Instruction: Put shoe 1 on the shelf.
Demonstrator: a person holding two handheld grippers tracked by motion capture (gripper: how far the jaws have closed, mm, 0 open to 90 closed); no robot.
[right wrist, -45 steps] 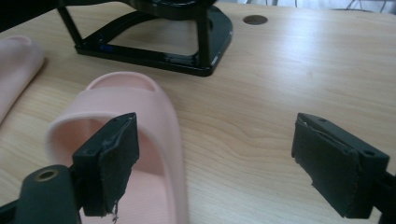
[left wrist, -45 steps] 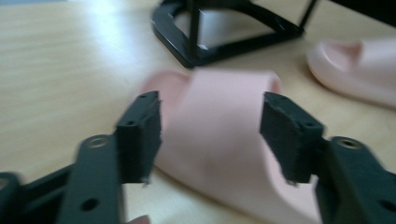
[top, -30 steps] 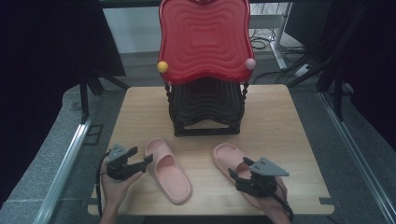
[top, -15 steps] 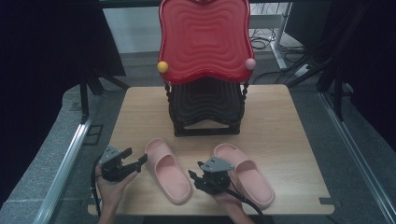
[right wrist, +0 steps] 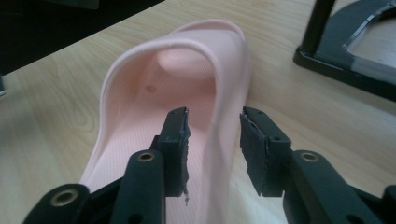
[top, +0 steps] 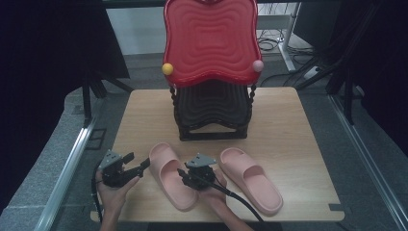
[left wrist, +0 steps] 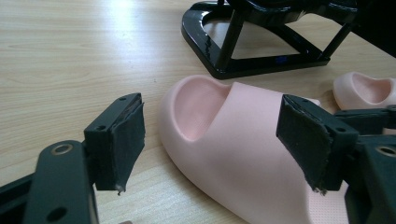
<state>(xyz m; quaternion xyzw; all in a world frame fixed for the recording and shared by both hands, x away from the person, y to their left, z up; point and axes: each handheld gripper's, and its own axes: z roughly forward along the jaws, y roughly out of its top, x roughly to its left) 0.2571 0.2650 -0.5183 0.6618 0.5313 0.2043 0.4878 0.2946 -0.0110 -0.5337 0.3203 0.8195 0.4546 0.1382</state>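
Note:
Two pink slippers lie side by side at the table's front: the left slipper [top: 166, 168] and the right slipper [top: 252, 185]. My right gripper [top: 185, 177] is at the left slipper's right edge. In the right gripper view its jaws [right wrist: 215, 135] are open and straddle that slipper's side wall [right wrist: 140, 93], one pad inside and one outside. My left gripper [top: 138, 163] is held just left of the same slipper, open and not touching it. In the left gripper view the slipper's toe strap [left wrist: 233, 126] lies ahead between the wide jaws [left wrist: 215, 140], and the other slipper [left wrist: 369, 88] is behind it.
A black wire rack [top: 211, 108] stands mid-table with a red wavy tray [top: 209, 38] upright on it. Its black base [left wrist: 243, 60] [right wrist: 345, 56] is close behind the slippers. The wooden table [top: 298, 130] has bare room left and right of the rack.
My right gripper has moved left, from the right slipper across to the left slipper's right edge. The left gripper has stayed roughly in place. Neither slipper has moved.

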